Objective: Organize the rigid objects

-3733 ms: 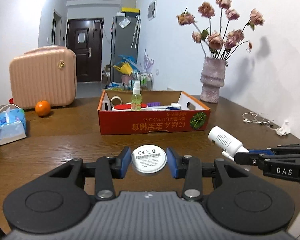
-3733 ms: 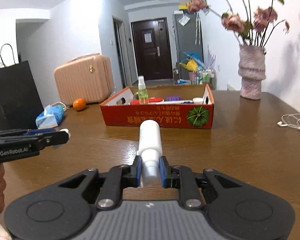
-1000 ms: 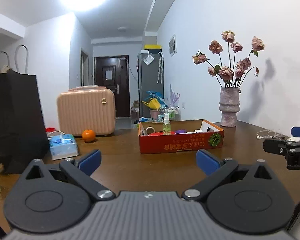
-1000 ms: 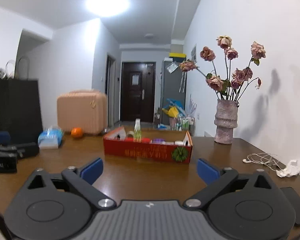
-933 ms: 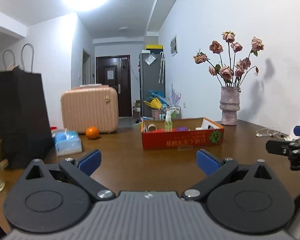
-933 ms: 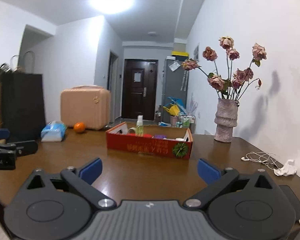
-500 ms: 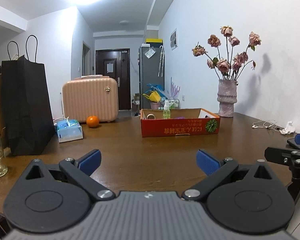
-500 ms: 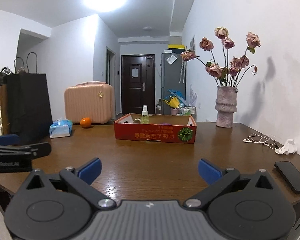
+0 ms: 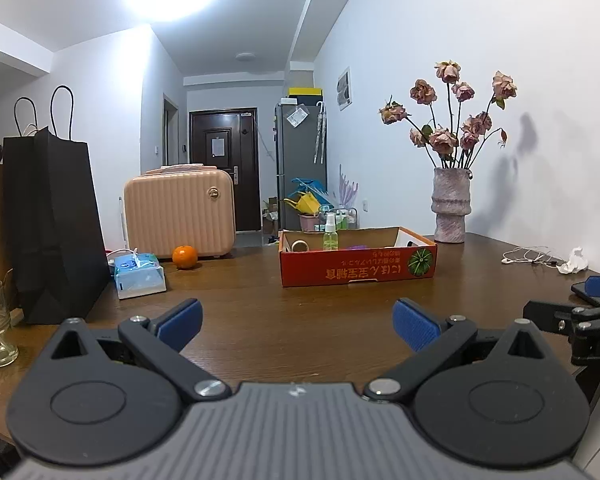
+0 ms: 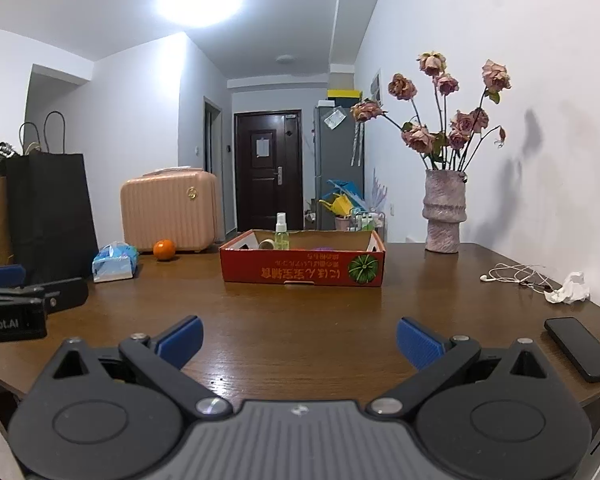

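Risk now sits beside my right gripper (image 10: pixel 298 340): the phone (image 10: pixel 582 349) by the table edge could get knocked off. Both it and my left gripper (image 9: pixel 296 322) gape empty; the spray bottle (image 9: pixel 329 236) stands in the red cardboard box (image 9: pixel 358 270).

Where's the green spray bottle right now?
The green spray bottle stands upright inside the red cardboard box at mid-table, toward its left end beside a tape roll. Both wrist views show it dead ahead, beyond the open tongs.
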Demonstrator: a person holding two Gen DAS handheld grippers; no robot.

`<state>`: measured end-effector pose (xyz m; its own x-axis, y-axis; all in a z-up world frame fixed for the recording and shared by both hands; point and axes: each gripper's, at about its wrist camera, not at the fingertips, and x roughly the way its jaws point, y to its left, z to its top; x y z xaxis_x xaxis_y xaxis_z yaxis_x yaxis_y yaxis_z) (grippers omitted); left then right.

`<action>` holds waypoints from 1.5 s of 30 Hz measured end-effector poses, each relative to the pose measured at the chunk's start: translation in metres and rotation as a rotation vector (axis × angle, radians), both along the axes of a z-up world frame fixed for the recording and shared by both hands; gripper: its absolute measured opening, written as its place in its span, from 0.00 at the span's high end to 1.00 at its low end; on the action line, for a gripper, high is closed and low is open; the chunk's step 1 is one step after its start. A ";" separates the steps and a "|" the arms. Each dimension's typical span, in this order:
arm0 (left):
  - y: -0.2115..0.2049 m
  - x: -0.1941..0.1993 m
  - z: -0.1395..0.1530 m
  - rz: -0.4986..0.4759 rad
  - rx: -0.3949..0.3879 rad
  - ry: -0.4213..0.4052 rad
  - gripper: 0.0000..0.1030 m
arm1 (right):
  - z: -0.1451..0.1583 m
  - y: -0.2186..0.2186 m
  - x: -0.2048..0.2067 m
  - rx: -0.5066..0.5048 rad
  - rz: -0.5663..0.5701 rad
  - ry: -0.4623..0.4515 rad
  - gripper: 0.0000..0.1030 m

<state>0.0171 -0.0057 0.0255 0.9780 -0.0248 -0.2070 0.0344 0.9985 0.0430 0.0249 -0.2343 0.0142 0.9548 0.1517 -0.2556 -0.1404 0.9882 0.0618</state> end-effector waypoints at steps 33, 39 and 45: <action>-0.001 0.000 0.004 -0.006 -0.002 -0.003 0.00 | -0.001 0.000 0.000 -0.003 0.005 0.004 0.00; -0.001 0.000 0.004 -0.003 -0.003 -0.013 0.00 | -0.002 0.001 0.000 -0.004 0.008 0.005 0.00; -0.002 -0.002 0.003 -0.003 -0.005 -0.016 0.00 | -0.003 0.001 0.000 -0.003 0.010 0.006 0.00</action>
<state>0.0150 -0.0073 0.0286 0.9812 -0.0291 -0.1907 0.0371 0.9986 0.0384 0.0247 -0.2333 0.0117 0.9518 0.1602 -0.2617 -0.1496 0.9869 0.0600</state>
